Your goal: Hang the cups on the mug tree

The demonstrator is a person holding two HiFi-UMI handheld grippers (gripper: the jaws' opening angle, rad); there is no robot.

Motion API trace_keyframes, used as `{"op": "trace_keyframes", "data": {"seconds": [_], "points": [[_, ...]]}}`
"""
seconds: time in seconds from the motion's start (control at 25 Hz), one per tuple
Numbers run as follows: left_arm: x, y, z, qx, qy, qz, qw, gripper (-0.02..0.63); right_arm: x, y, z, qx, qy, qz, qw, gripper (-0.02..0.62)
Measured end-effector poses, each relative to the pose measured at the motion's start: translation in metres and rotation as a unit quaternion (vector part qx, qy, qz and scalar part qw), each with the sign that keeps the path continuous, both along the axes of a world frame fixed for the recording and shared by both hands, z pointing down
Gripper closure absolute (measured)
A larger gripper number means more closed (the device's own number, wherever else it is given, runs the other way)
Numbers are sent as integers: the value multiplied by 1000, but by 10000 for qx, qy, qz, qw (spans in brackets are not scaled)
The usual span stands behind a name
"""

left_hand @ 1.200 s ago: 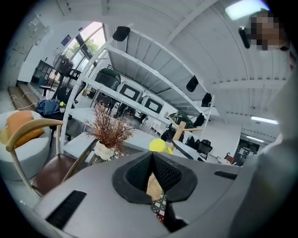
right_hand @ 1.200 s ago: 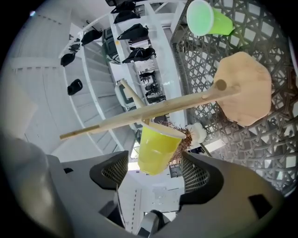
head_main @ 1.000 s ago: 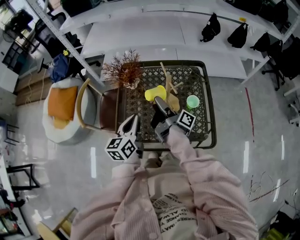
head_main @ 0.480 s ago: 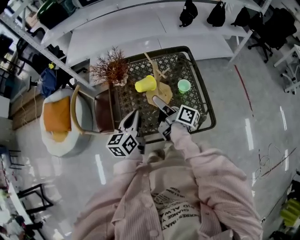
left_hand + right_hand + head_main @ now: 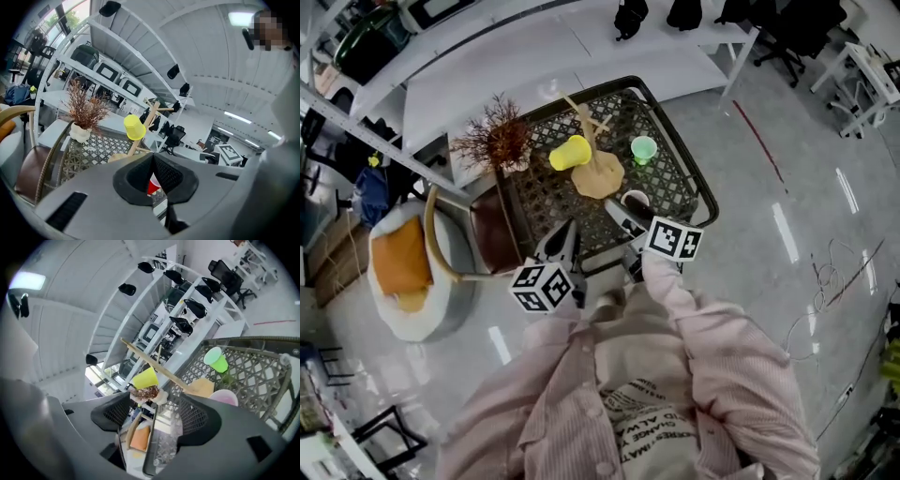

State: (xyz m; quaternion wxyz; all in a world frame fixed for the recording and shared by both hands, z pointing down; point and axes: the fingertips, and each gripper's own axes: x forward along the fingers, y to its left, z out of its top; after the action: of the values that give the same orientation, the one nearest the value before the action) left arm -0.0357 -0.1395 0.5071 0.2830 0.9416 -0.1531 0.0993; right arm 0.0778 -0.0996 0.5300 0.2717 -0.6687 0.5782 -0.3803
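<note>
The wooden mug tree (image 5: 589, 141) stands on the lattice table (image 5: 698, 192), with a yellow cup (image 5: 569, 153) hanging on one branch. A green cup (image 5: 643, 149) sits to the tree's right and a pink cup (image 5: 635, 201) near its base. My right gripper (image 5: 623, 217) is open and empty, just short of the pink cup (image 5: 223, 397). My left gripper (image 5: 562, 246) is shut over the table's near edge, holding nothing. In the left gripper view something red (image 5: 153, 183) shows past the jaws. The yellow cup (image 5: 146, 378) and green cup (image 5: 216, 359) appear in the right gripper view.
A dried plant in a white pot (image 5: 495, 142) stands at the table's left end. A chair with a brown seat (image 5: 492, 230) and an orange cushion (image 5: 397, 264) lie left of the table. White shelving (image 5: 487, 56) runs behind it.
Both grippers have drawn back from the tree toward the table's near edge. The right gripper left the yellow cup hanging, and the pink cup has come into sight.
</note>
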Motion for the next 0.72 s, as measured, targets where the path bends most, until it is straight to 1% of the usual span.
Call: {"op": "trace_keyframes", "data": {"seconds": [0.16,0.36,0.6,0.72], "points": [[0,17,10,-118,-20,326,9994,607,-1,26,12,-356,546,196,9977,284],[-1,32,21,-206,-91,620,9978,607,0,47,24,-720,1097,337,9908,284],[-5,46,40,-303,-271,773,9962,607,8,63,54,-1126,1511,284,9817,284],[-5,44,56,-409,-403,754,9955,607,10,61,75,-1377,1719,60,9754,284]]}}
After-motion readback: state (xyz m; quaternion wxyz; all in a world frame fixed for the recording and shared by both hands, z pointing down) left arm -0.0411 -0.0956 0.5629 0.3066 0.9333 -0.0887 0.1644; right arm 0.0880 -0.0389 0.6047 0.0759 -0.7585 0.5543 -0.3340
